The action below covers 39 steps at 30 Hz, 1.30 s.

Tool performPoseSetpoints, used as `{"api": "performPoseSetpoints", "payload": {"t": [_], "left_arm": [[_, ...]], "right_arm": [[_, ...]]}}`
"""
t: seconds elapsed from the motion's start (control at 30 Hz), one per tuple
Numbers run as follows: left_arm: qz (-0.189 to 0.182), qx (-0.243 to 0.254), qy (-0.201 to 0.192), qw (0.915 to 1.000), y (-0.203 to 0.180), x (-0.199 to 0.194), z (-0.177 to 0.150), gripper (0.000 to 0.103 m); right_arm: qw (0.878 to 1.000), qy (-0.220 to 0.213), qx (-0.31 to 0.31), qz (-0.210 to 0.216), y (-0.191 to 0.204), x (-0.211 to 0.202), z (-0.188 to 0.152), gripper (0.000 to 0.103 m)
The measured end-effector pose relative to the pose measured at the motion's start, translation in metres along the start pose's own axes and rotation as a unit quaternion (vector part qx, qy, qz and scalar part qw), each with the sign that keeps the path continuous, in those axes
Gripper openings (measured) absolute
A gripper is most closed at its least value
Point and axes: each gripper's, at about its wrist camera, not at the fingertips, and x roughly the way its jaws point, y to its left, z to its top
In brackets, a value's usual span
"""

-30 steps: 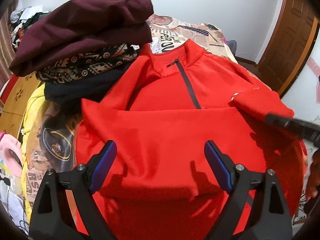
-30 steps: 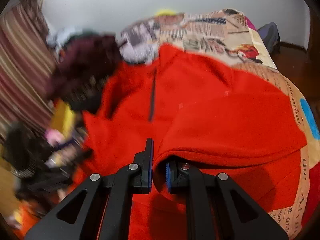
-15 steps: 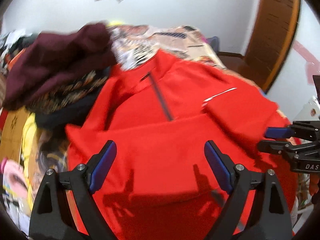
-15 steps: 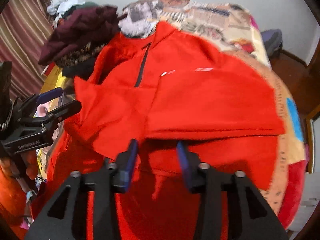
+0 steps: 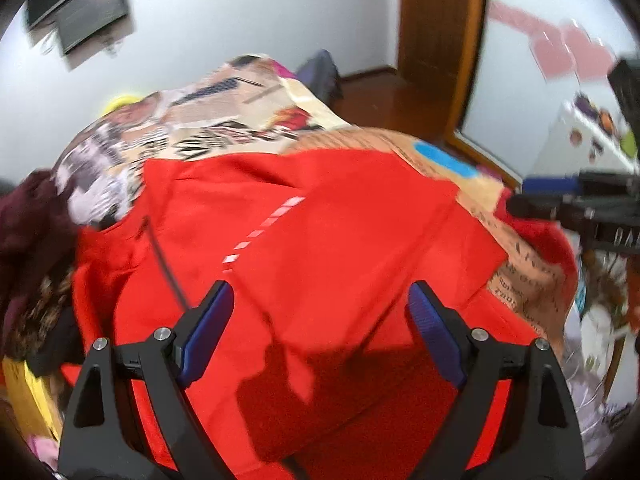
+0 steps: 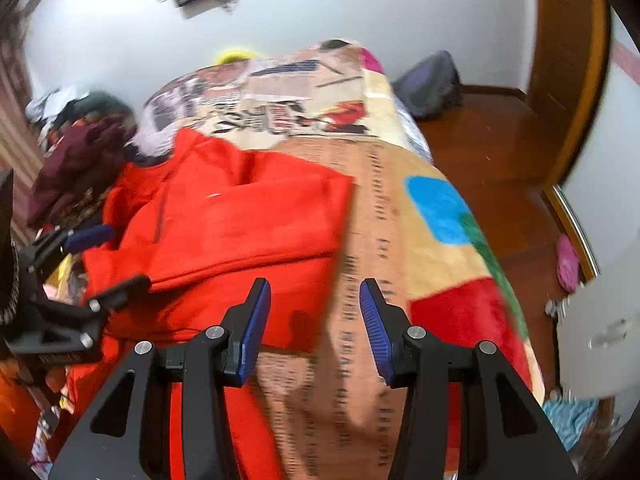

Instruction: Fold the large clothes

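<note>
A large red zip-neck top [image 5: 320, 248] lies on the bed with both sleeves folded across its front; it also shows in the right wrist view [image 6: 240, 220]. My left gripper [image 5: 320, 320] is open and empty, hovering over the lower part of the top. My right gripper [image 6: 312, 316] is open and empty, over the top's right edge and the bare blanket. The right gripper shows at the right edge of the left wrist view [image 5: 568, 200], and the left gripper at the left of the right wrist view [image 6: 80, 264].
A patterned blanket [image 6: 400, 200] covers the bed. A pile of dark maroon and patterned clothes [image 6: 76, 160] sits at the left of the top. A wooden floor [image 6: 500, 140], a dark bag [image 6: 428, 80] and a wooden door [image 6: 568, 40] lie to the right.
My right gripper let go of the folded sleeve, opened and pulled back to the right. Both views swung right. My left gripper stayed open.
</note>
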Motion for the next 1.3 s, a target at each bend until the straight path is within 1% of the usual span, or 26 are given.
{"api": "performPoseSetpoints", "payload": {"t": [0.07,0.17,0.23,0.33,0.4,0.47,0.5,0.53,0.57,0.6,0.67,0.73,0.8,0.93,1.03,1.1,1.2,1.3], "left_arm": [[-0.002,0.023,0.011,0.9997,-0.014,0.013,0.005,0.089],[-0.001,0.043,0.021,0.9989,-0.025,0.028,0.011,0.083],[-0.004,0.047,0.024,0.9986,-0.026,0.036,0.017,0.082],[-0.023,0.043,0.03,0.9984,-0.024,0.044,0.026,0.072],[-0.034,0.043,0.031,0.998,-0.025,0.048,0.031,0.06],[-0.038,0.042,0.03,0.9979,-0.026,0.05,0.033,0.032],[-0.035,0.042,0.029,0.9981,-0.026,0.05,0.033,0.021],[-0.034,0.04,0.024,0.9983,-0.025,0.047,0.033,0.015],[-0.034,0.038,0.021,0.9985,-0.025,0.045,0.033,0.007],[-0.03,0.034,0.017,0.9988,-0.023,0.041,0.033,0.006],[-0.015,0.025,0.003,0.9996,-0.015,0.031,0.033,0.005],[-0.01,0.006,-0.01,0.9999,0.0,0.018,0.034,0.004],[-0.003,-0.012,-0.023,0.9996,0.017,0.004,0.034,0.003],[0.029,-0.052,-0.058,0.9965,0.056,-0.033,0.027,0.003],[0.045,-0.086,-0.079,0.9921,0.085,-0.061,0.015,0.003],[0.055,-0.11,-0.091,0.9882,0.104,-0.079,0.001,0.003],[0.074,-0.134,-0.099,0.9833,0.12,-0.093,-0.019,0.003],[0.087,-0.151,-0.092,0.9804,0.13,-0.094,-0.042,0.003]], "right_arm": [[1.0,0.003,0.016,-0.002,-0.009,0.003,-0.002,0.043],[0.999,0.013,0.033,0.007,-0.016,0.012,-0.006,0.043],[0.999,0.016,0.042,0.011,-0.017,0.018,-0.01,0.043],[0.998,0.028,0.05,0.019,-0.015,0.03,-0.015,0.043],[0.998,0.034,0.049,0.02,-0.018,0.034,-0.018,0.043],[0.998,0.044,0.043,0.018,-0.014,0.043,-0.021,0.043],[0.998,0.046,0.042,0.018,-0.015,0.045,-0.023,0.043],[0.998,0.046,0.04,0.017,-0.014,0.048,-0.024,0.043],[0.998,0.045,0.038,0.016,-0.013,0.048,-0.024,0.044],[0.998,0.043,0.034,0.013,-0.012,0.047,-0.024,0.046],[0.999,0.047,0.021,0.005,-0.01,0.047,-0.022,0.047],[0.999,0.052,0.006,0.003,-0.008,0.045,-0.016,0.047],[0.999,0.044,-0.001,0.005,-0.006,0.04,-0.009,0.047],[1.0,0.016,-0.006,0.014,0.002,0.029,0.009,0.047],[1.0,0.003,-0.018,0.019,0.016,0.028,0.019,0.047],[0.999,0.002,-0.025,0.024,0.025,0.033,0.021,0.047],[0.999,0.016,-0.038,0.03,0.039,0.045,0.02,0.047],[0.998,0.037,-0.049,0.031,0.048,0.06,0.013,0.047]]}}
